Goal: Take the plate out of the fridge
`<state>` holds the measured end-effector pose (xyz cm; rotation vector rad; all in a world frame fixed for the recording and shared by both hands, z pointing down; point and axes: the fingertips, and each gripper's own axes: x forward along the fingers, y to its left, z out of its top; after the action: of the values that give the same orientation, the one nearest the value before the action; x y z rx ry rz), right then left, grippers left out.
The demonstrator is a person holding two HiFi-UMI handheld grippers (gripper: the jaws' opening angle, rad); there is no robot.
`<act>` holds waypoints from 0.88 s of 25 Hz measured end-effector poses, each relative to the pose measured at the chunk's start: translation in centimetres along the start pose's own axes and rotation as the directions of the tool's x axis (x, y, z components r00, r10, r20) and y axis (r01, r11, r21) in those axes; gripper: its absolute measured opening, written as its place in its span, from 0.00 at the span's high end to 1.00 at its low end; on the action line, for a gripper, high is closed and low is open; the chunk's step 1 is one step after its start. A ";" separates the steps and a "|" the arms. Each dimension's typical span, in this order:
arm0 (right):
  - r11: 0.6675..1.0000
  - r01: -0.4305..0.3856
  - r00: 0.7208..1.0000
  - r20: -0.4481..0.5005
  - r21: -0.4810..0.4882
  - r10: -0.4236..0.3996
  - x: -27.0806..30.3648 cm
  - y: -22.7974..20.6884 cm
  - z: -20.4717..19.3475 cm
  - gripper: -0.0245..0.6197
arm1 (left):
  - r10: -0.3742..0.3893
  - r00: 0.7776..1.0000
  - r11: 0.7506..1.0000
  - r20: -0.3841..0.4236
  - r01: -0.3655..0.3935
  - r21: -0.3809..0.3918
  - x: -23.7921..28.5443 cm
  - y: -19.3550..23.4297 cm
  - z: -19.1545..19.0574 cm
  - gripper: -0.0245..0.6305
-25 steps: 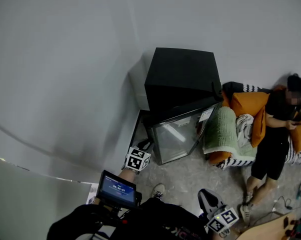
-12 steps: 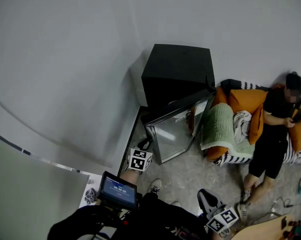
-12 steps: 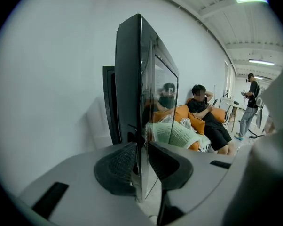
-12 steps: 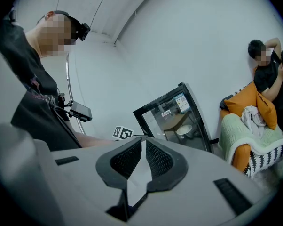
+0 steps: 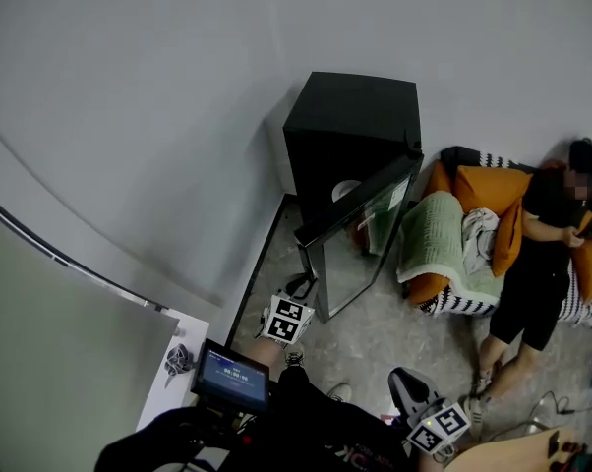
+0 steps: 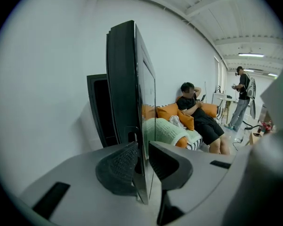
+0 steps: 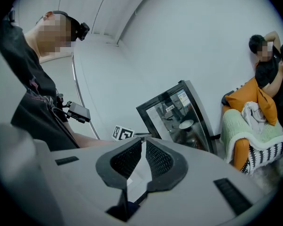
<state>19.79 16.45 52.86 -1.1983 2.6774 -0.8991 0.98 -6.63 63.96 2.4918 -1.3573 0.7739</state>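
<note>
The black mini fridge (image 5: 350, 131) stands against the wall with its glass door (image 5: 360, 239) swung open. A white plate (image 5: 347, 189) shows on a shelf inside; it is also seen through the glass as the plate (image 7: 185, 124). My left gripper (image 6: 142, 160) is shut on the free edge of the door (image 6: 132, 93), one pad on each face. In the head view the left gripper (image 5: 296, 295) sits at the door's lower corner. My right gripper (image 7: 144, 147) is shut and empty, held low to the right (image 5: 432, 423), away from the fridge.
A person (image 5: 542, 254) sits on orange cushions (image 5: 488, 205) with a green blanket (image 5: 434, 244) just right of the door. Another person (image 6: 242, 98) stands farther off. A white ledge (image 5: 178, 372) with a small dark object lies at the left. A small screen (image 5: 232, 374) is mounted in front of me.
The door has swung wider open with my left gripper on its edge, which moved toward me and right. The plate inside has come into view. The right gripper has stayed put.
</note>
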 end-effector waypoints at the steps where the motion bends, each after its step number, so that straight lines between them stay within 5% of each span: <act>1: 1.000 -0.011 1.000 -0.003 -0.003 0.011 0.1 0.1 0.0 0.94 | -0.012 1.000 1.000 0.003 0.012 0.012 -0.4 -0.9 -0.3 0.85; 9: 0.995 -0.100 0.995 -0.015 0.000 0.100 2.9 1.8 0.2 0.94 | -0.116 0.993 0.990 -0.010 0.117 0.082 -5.2 -4.6 -2.5 0.85; 11: 0.993 -0.116 0.993 -0.023 0.003 0.116 4.0 2.4 0.0 0.94 | -0.136 0.991 0.989 -0.011 0.137 0.065 -6.8 -4.4 -2.6 0.86; 12: 0.992 -0.122 0.992 -0.028 0.004 0.122 4.6 2.6 -0.2 0.94 | -0.153 0.988 0.987 -0.009 0.153 0.049 -7.6 -4.3 -2.7 0.96; 17: 0.990 -0.141 0.989 -0.040 0.008 0.141 7.3 4.1 -0.5 0.94 | -0.245 0.969 0.969 0.029 0.245 -0.005 -11.1 -4.4 -2.1 0.96; 20: 0.989 -0.146 0.988 -0.043 0.023 0.146 9.0 4.3 -0.6 0.94 | -0.333 0.939 0.931 0.091 0.343 -0.128 -13.1 -4.8 -1.3 0.96; 22: 0.991 -0.128 0.991 -0.041 0.032 0.129 10.6 4.0 -0.5 0.94 | -0.405 0.898 0.858 0.171 0.438 -0.268 -14.7 -5.2 -0.6 0.96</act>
<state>9.71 11.31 52.87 -0.9989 2.7276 -0.9504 -1.38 7.08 57.00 2.4720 -0.8207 0.3108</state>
